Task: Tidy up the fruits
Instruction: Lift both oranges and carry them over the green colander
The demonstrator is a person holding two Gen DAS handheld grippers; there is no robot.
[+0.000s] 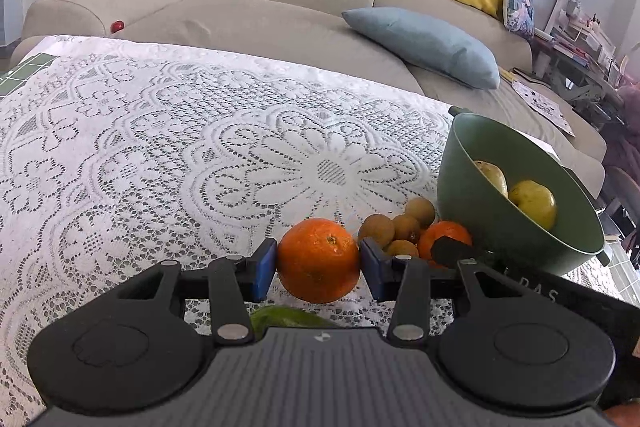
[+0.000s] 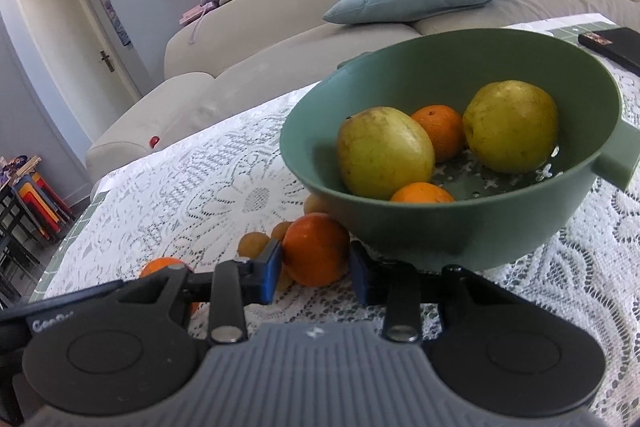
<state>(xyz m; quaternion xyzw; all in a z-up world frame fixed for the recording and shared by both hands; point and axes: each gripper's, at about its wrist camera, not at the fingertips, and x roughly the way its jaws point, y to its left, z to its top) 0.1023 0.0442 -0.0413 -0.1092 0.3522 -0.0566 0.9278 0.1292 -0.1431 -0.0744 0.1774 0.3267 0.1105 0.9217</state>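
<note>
An orange (image 1: 318,259) sits low over the lace tablecloth (image 1: 160,147), near the front edge of the table. The left gripper (image 1: 318,265) pinches it: one blue pad presses on each side of its round middle. It looks lifted a little, but I cannot tell for sure.

A second orange (image 2: 316,249) lies on the cloth just beside the green bowl (image 2: 440,227). The right gripper (image 2: 314,267) has its jaws around this one. The left pad touches the peel, and the right pad looks a tiny bit apart from it, so I cannot say it is held tight yet.

Small brown fruits (image 1: 396,227) lie in a bunch next to that orange, touching it. Something green (image 1: 288,317) peeks out under the left gripper.

Inside the bowl are two big yellow-green fruits (image 2: 384,151) and two more oranges (image 2: 438,131).

I think an orange is firm, a bit heavy and bumpy, so it should not slip much. It is round, though, so it can roll away. The best place to hold it is across its fat middle. Squeeze gently, or it could get squashed. The little brown fruits may roll when their neighbour is lifted.

Behind the table there is a beige sofa (image 1: 260,11) with a blue pillow (image 1: 424,45).
</note>
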